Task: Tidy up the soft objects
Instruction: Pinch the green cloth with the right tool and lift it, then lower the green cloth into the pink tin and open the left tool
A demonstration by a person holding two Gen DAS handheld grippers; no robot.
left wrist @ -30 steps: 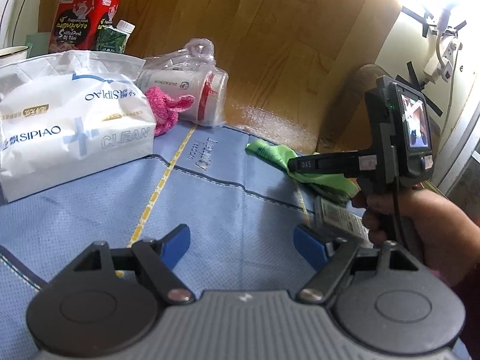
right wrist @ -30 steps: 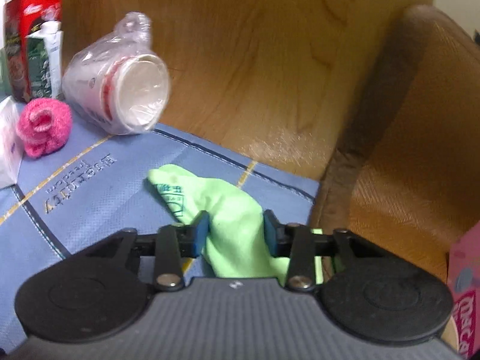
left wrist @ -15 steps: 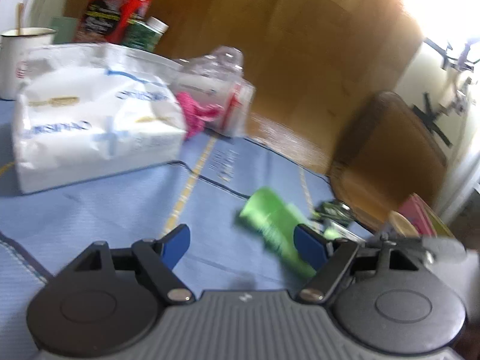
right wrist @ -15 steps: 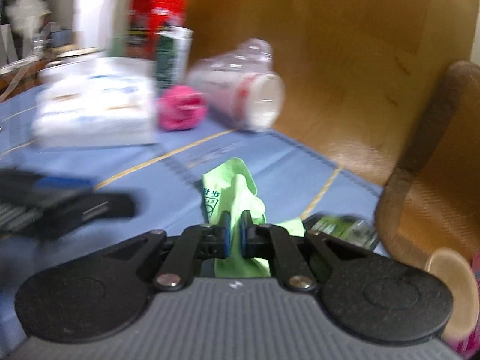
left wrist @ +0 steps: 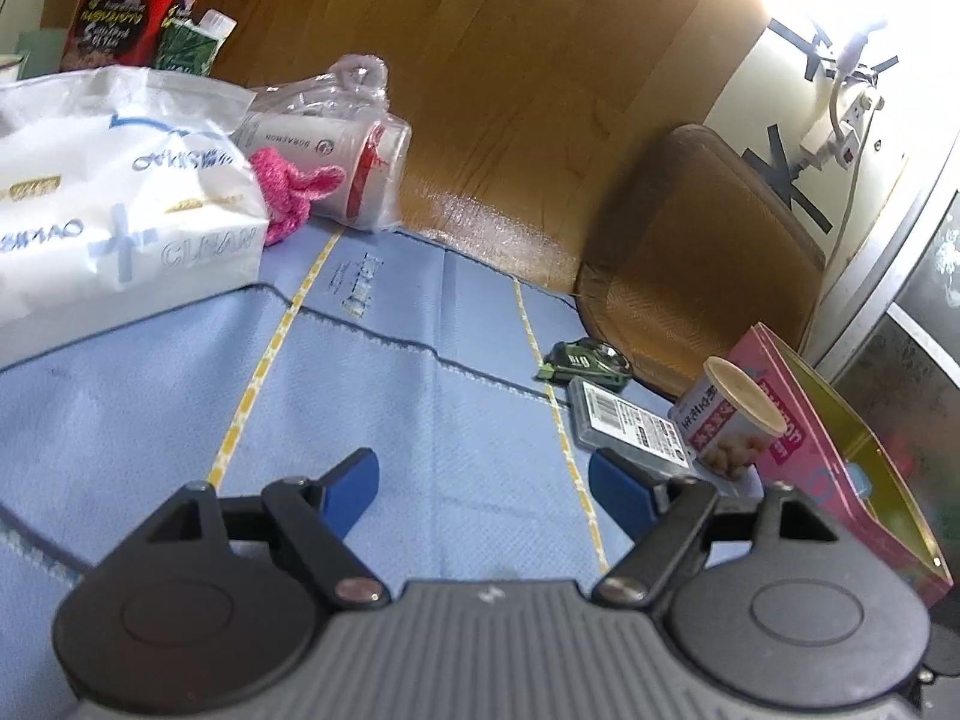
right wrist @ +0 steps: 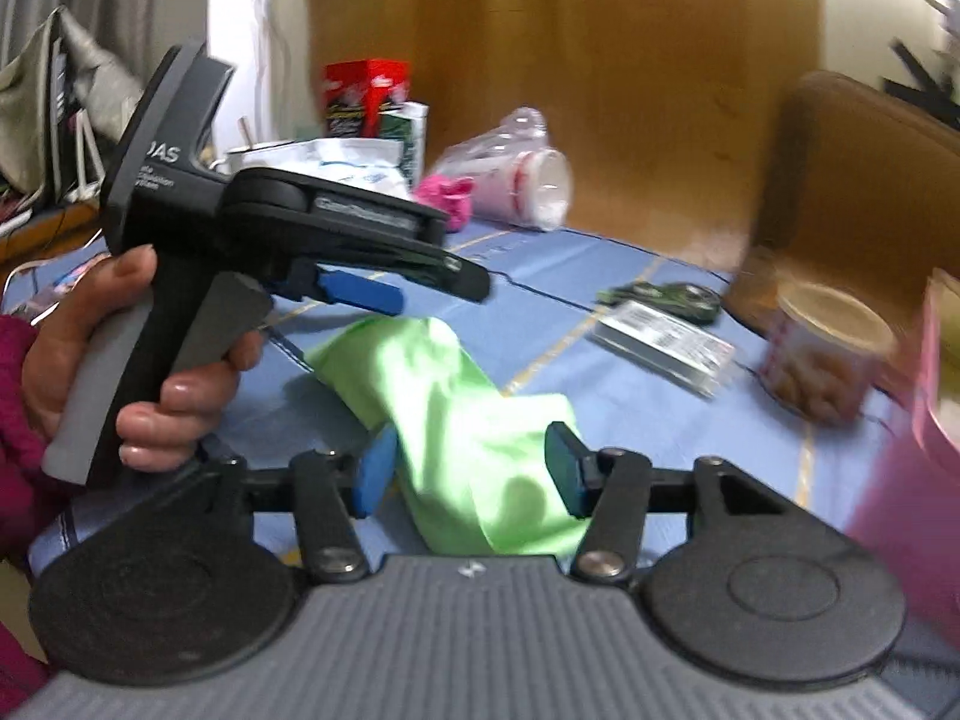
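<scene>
— Where am I with the right gripper?

— Its jaws have just been opening, and the green sock lies loose between them on the blue cloth, pads clear of it. So I judge that one set down.

— And my left gripper?

— Spread apart, nothing between the fingers, hovering over bare cloth.

— What's left?

— The pink sock sits far back, tucked between the tissue pack and the bagged cups, well apart from the green one. I'd fetch it next.
</scene>
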